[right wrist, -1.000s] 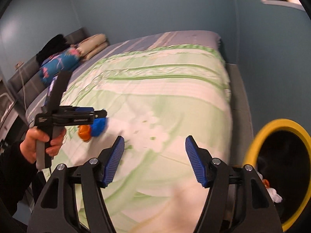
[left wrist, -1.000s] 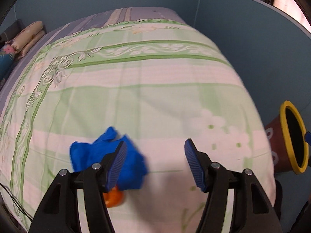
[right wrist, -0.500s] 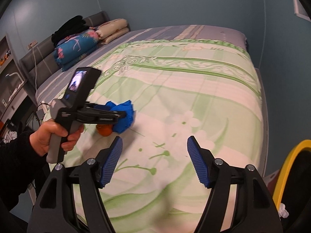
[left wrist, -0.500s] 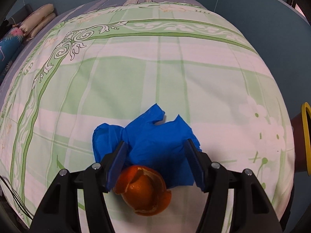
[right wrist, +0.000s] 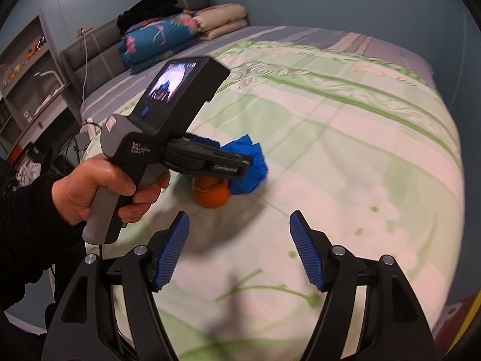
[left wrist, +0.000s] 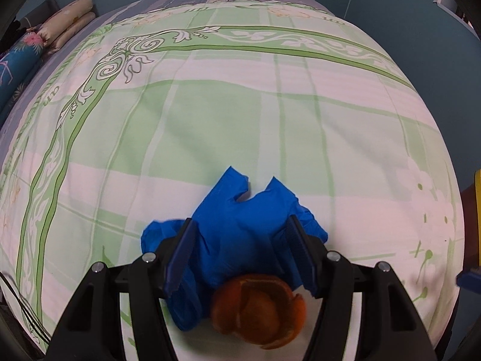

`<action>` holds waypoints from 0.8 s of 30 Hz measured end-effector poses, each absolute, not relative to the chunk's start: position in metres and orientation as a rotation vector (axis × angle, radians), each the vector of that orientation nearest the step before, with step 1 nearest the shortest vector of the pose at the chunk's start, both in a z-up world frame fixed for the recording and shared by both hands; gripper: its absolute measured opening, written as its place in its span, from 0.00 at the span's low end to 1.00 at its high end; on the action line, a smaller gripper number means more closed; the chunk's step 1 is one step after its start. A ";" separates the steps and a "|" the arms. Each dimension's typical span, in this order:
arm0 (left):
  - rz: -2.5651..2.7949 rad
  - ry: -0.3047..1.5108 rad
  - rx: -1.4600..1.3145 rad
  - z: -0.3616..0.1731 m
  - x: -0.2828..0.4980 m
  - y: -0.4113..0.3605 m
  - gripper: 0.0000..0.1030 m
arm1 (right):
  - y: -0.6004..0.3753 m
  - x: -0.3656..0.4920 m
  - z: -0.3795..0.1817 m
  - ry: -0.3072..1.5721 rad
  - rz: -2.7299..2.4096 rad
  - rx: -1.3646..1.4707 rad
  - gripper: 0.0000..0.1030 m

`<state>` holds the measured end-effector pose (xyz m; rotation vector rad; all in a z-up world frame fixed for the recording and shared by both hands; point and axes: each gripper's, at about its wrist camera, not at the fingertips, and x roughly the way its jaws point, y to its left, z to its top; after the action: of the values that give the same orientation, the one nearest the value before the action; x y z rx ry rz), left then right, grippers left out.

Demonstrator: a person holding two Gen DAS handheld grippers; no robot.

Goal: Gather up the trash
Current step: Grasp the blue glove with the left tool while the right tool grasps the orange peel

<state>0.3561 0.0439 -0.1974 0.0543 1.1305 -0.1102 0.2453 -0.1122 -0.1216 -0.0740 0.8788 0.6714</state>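
Observation:
A crumpled blue glove (left wrist: 240, 228) lies on the green and white bedspread (left wrist: 228, 114) with an orange peel (left wrist: 260, 313) against its near side. My left gripper (left wrist: 240, 255) is open, its fingers straddling the glove just above it, with the peel below between them. In the right wrist view the glove (right wrist: 249, 165) and peel (right wrist: 212, 195) show under the left gripper (right wrist: 240, 165). My right gripper (right wrist: 239, 251) is open and empty, above the bed nearer its front edge.
Folded blankets and pillows (right wrist: 177, 36) lie at the head of the bed. A bin's yellow rim (left wrist: 477, 219) shows at the right edge, beside the bed. Shelves and cables (right wrist: 39, 69) stand at the left. Blue walls surround the bed.
My left gripper has moved down and forward over the glove, which now lies between its fingers. My right gripper has swung left, away from the bin, toward the bed.

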 end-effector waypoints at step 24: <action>-0.001 1.136 -0.025 -0.207 0.337 0.142 0.57 | -0.013 0.297 -0.180 0.973 0.757 -0.210 0.55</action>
<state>0.3370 0.1415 -0.2065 -0.0248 1.1360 -0.0009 0.2967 -0.0134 -0.1799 -0.2104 0.9733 0.7572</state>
